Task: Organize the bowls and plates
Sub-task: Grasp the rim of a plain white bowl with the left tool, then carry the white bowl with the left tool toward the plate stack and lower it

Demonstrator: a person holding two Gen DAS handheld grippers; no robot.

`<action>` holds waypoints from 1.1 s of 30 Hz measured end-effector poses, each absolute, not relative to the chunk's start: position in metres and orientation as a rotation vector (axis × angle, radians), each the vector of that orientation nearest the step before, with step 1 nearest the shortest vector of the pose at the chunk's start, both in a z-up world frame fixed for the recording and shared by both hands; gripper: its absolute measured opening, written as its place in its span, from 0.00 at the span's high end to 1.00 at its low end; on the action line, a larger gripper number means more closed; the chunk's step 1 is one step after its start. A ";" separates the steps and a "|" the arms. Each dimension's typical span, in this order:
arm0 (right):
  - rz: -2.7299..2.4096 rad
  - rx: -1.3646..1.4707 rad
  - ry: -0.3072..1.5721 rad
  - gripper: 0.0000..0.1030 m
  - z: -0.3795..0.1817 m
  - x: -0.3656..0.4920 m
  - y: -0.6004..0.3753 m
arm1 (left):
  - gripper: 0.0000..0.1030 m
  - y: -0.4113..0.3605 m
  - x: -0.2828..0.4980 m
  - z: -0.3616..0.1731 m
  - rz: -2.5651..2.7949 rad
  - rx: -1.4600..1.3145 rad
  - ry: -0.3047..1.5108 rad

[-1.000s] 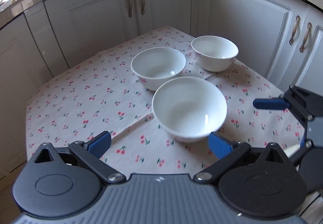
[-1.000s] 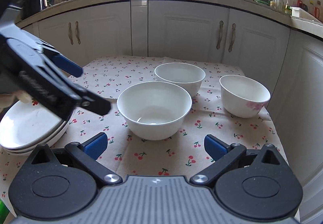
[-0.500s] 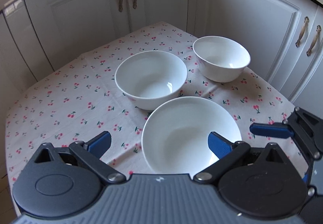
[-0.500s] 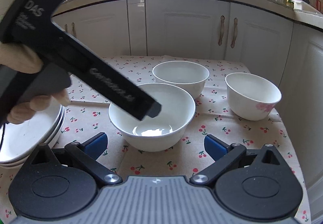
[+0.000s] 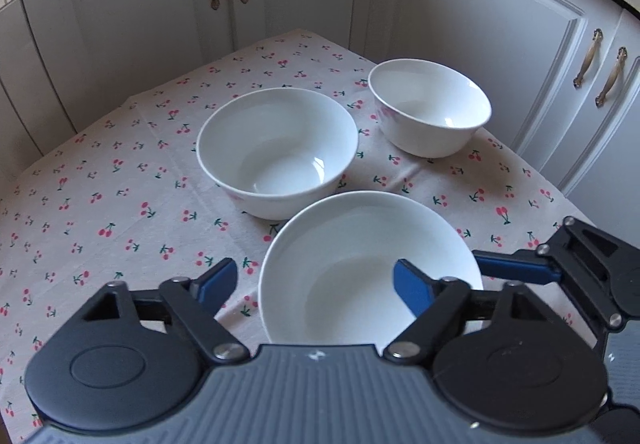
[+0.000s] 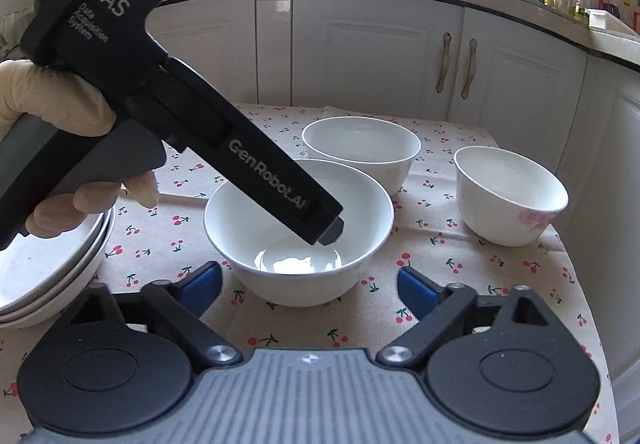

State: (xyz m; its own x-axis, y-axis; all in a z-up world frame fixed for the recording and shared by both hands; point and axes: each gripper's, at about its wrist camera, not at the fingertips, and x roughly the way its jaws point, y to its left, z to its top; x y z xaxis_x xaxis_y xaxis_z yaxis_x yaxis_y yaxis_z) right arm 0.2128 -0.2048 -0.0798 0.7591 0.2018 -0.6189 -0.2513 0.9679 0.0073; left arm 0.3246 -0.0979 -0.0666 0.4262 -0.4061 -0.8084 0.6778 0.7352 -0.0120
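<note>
Table with cherry-print cloth [image 5: 120,179], task part done. Plates [image 6: 44,276]: stacked at the cloth's left edge, seemingly sorted already. Bowls: three, all separate and upright, none nested. Near bowl [image 5: 360,272] sits closest to both grippers; middle bowl [image 5: 276,147] stands just behind it; far bowl [image 5: 430,105], with a pink flower on its side, stands apart to the right. Left gripper [image 5: 316,286]: jaws closing, straddling the near bowl's left rim, one finger outside, one over the inside; contact with the rim cannot be confirmed. Right gripper [image 6: 310,286]: jaws closing, nothing between them but cloth in front of the near bowl. Remaining, by estimate: lift the near bowl, nest the three into one stack.
</note>
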 end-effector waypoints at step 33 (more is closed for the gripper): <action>0.285 -0.119 0.624 0.21 -0.064 0.185 -0.202 | 0.38 -0.096 0.294 -0.055 -0.744 0.325 0.893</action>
State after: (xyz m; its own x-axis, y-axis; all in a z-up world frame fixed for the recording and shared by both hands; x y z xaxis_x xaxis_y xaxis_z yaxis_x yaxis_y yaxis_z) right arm 0.1847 -0.2022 -0.0641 0.7738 0.2266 -0.5915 -0.2981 0.9542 -0.0244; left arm 0.2942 -0.0962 -0.0551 0.4022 -0.4477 -0.7986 0.7048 0.7082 -0.0420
